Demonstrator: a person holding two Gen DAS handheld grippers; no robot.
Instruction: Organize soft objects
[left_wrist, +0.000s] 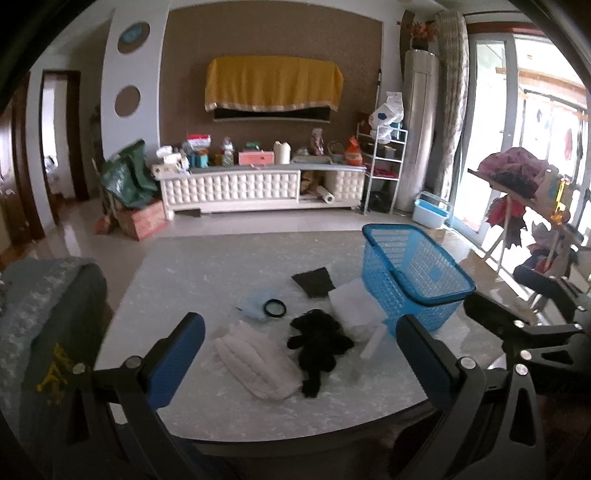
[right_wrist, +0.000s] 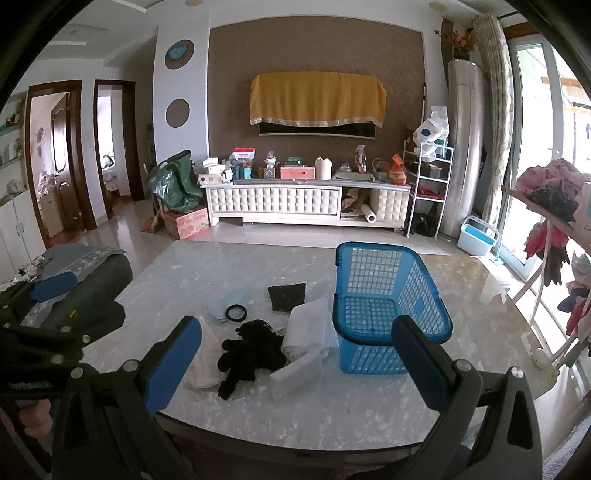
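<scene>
Black plush toy (left_wrist: 318, 341) sprawls beside white cloths (left_wrist: 255, 360)

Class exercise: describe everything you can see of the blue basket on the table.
The blue basket is a rectangular bin of what looks like plastic, with lattice walls and floor and a solid thicker rim. It stands upright and empty on the pale marbled table, right of the soft items. A white cloth lies against its left side. Neither gripper touches it.
</scene>
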